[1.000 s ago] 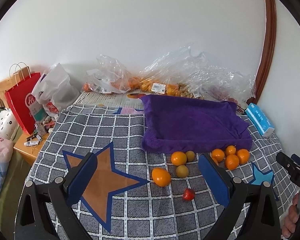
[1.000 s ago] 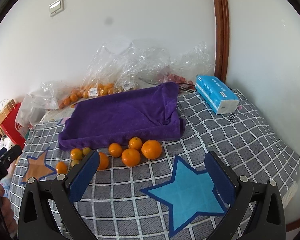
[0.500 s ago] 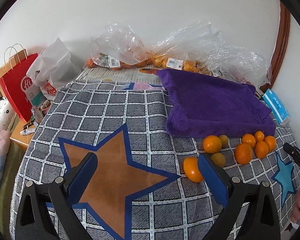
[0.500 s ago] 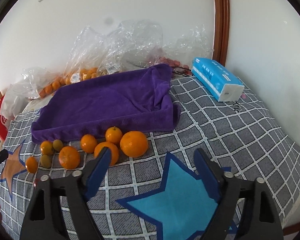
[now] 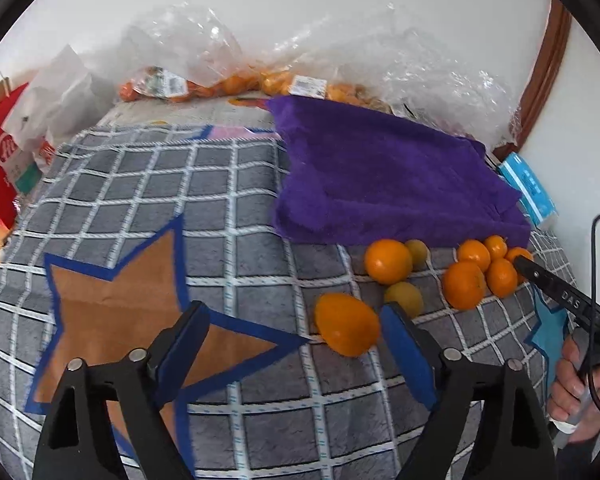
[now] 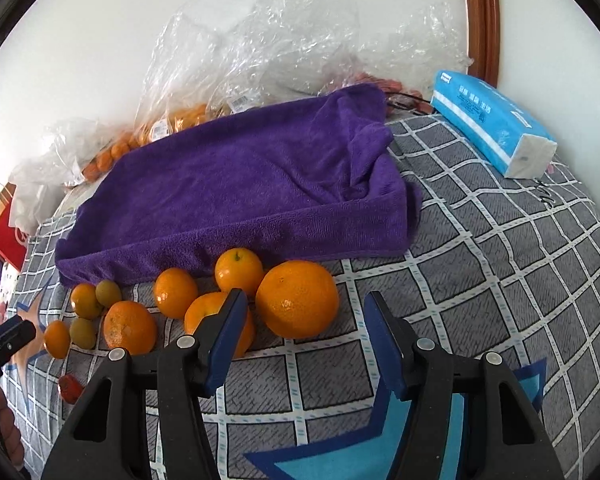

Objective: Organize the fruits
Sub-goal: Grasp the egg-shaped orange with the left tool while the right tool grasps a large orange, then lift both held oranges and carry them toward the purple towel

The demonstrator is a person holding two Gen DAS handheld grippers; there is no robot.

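Both fingers closer to oranges vs. earlier

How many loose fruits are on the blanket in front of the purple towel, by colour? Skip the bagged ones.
Orange fruits: 7
Yellow-green fruits: 2
Red fruit: 1
Total: 10
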